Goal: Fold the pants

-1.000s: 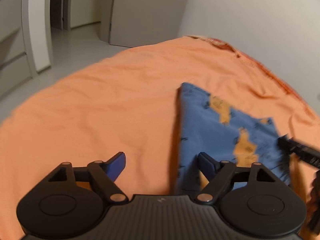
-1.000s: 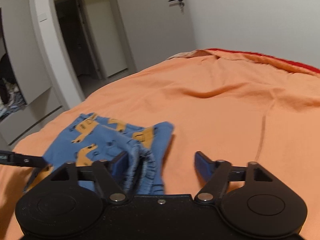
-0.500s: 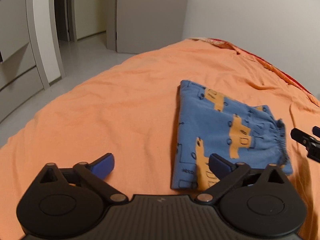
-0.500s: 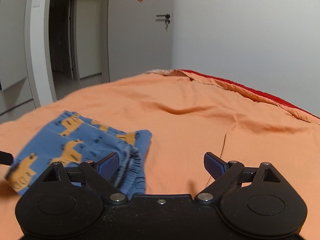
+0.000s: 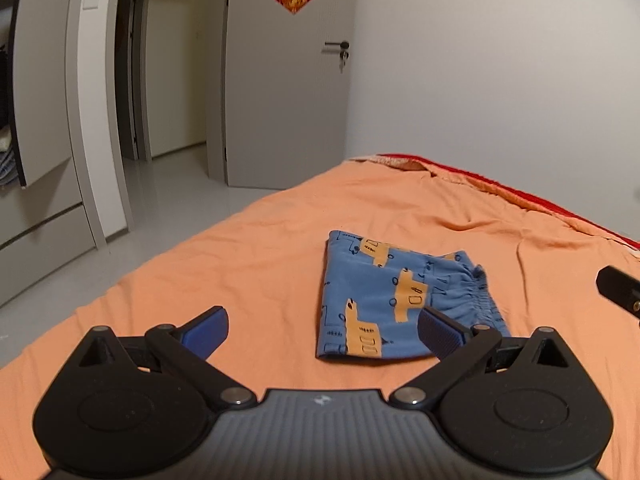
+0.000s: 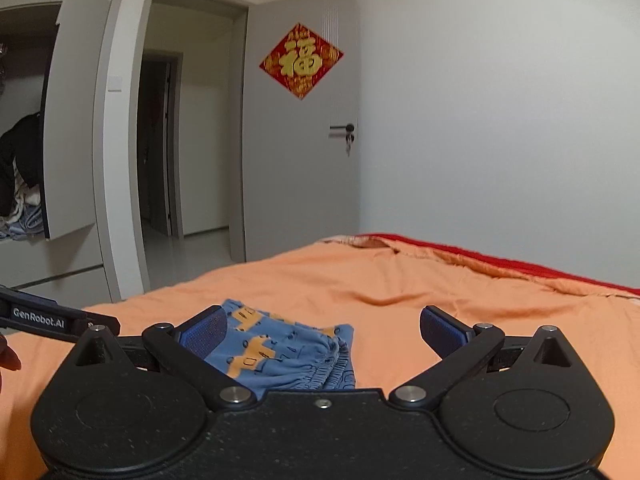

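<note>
the pants [image 5: 394, 300] lie folded into a compact blue rectangle with orange vehicle print on the orange bedsheet [image 5: 260, 264], roughly mid-bed, well clear of the far edge where a red cover [image 5: 520, 196] shows along the wall. in the left wrist view the whole folded piece is visible except its near right corner, which is hidden behind the right finger [image 5: 440, 334] of the left gripper [image 5: 322, 330]. the gathered waistband faces the bed's right side. in the right wrist view the pants [image 6: 280, 350] are cut off along their near edge by the gripper body, and their left part sits behind one blue pad [image 6: 204, 330].

the left gripper stands released, jaws spread wide, having just been opening; nothing lies between the pads, only bare sheet. the right gripper [image 6: 322, 330] is likewise released, jaws having just been opening; the pants appear behind the gap, not pinched.

only the right wrist view shows the labelled side of the left gripper at the left border, with a fingertip of a hand [image 6: 10, 360] cut off there. only the left wrist view shows the pants' folded far edge. the door [image 6: 304, 168] with its red ornament [image 6: 301, 60] appears in both.
</note>
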`<state>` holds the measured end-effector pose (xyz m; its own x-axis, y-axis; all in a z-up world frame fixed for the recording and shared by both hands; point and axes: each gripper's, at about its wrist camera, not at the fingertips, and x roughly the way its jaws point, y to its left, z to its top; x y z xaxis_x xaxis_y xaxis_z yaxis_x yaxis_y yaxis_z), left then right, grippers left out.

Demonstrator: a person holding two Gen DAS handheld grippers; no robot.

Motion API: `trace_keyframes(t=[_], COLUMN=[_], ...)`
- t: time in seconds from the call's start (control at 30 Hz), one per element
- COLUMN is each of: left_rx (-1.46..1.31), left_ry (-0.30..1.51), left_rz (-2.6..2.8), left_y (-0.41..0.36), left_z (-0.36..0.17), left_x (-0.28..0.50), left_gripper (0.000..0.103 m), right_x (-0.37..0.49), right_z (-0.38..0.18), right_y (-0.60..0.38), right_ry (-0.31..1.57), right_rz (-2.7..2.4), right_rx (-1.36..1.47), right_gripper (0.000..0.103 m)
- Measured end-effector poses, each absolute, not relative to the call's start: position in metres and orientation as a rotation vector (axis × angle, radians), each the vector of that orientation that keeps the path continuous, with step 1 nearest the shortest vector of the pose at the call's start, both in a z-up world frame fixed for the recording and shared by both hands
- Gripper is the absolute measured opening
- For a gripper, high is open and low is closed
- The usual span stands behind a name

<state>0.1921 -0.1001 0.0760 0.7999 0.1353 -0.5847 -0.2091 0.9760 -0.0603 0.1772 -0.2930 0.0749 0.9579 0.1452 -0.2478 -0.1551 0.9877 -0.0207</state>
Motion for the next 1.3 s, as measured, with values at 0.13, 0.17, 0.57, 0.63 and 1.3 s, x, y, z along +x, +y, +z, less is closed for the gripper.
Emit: trace_keyframes(t=[0.13, 0.17, 0.57, 0.63, 1.3], left_rx=[-0.138, -0.138, -0.049, -0.020, -0.027], left_ry=[0.621, 0.624, 0.592, 0.606, 0.666], left_rz=[0.189, 0.190, 0.194, 0.180, 0.126], left_y=[-0.102, -0.102, -0.117, -0.122, -0.129], left_z=[0.078, 0.076, 0.035, 0.024, 0.006], left_x=[0.160, 0.153, 0.115, 0.118, 0.132], left_gripper=[0.103, 0.103, 0.103, 0.103, 0.103], right_x=[0.141, 0.133, 0.090, 0.087, 0.094], right_z=[0.084, 0.085, 0.056, 0.045, 0.003], right_y=[-0.291, -0.290, -0.279, -0.278, -0.308], right_ry=[0.227, 0.229, 0.250, 0.271, 0.383], right_rz=[0.144, 0.141, 0.147, 0.145, 0.086], right_rx=[-0.048, -0.048, -0.046, -0.065, -0.033], right_gripper=[0.102, 0.102, 0.102, 0.102, 0.102])
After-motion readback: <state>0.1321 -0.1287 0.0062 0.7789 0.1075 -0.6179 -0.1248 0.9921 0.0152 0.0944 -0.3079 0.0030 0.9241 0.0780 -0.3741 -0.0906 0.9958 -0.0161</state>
